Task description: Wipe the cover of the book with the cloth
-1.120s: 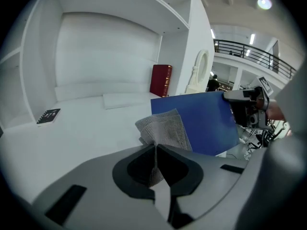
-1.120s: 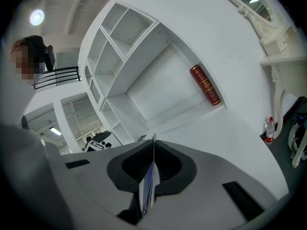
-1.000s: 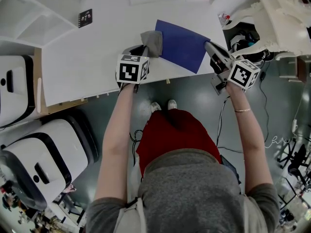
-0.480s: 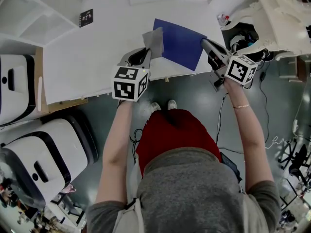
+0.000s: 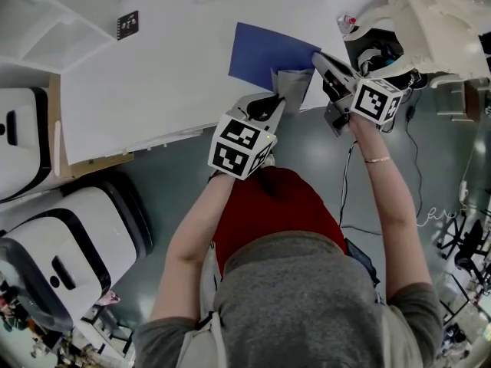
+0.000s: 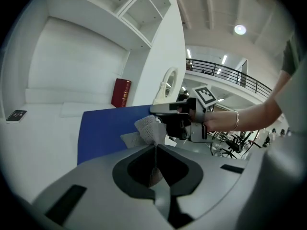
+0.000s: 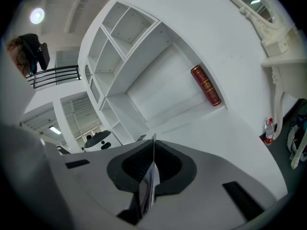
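Right gripper [image 5: 318,58] clamps the book [image 5: 261,52] at its 3 o'clock edge, steadying it; left gripper [image 5: 275,104] pinches the cloth [image 5: 291,83] for wiping.

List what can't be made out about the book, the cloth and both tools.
- Head view: the blue book's near right part is hidden under the cloth and the right tool.
- Left gripper view: the cloth bunched in the left tool hides whether it touches the cover.
- Right gripper view: the blue book shows only edge-on; its cover is unseen.
- Spine lettering of the red book: too small.
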Demonstrator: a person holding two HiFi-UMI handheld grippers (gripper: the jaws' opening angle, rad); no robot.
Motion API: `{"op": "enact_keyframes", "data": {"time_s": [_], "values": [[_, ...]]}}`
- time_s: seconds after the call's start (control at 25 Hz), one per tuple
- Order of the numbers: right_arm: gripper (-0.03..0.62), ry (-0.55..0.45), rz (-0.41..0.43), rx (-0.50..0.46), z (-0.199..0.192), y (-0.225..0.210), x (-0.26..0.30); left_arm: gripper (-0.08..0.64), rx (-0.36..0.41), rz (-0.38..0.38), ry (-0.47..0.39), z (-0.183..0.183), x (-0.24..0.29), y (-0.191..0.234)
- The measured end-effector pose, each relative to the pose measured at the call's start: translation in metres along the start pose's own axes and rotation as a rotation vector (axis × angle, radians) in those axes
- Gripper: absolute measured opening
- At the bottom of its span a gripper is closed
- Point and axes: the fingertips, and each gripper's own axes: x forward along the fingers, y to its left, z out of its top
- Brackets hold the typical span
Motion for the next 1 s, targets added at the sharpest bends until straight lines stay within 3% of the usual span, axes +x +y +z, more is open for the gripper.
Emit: {"op": "enact_keyframes", "data": {"time_s": [0.28, 0.56, 1.0], "values": [[0.031, 0.000, 0.002, -0.002, 0.001, 0.001, 0.002, 0.025, 0.019, -0.022, 0.088, -0.026, 0.022, -0.009], [0.031, -0.001, 0.002, 0.015, -0.001, -0.003, 0.003, 0.025, -0.014, 0.059, 0.147, -0.039, 0.024, 0.030], [0.031, 0.004, 0.000, 0.024, -0.001, -0.007, 0.005, 0.025, -0.094, 0.200, 0.162, -0.046, 0.002, 0.097]]}}
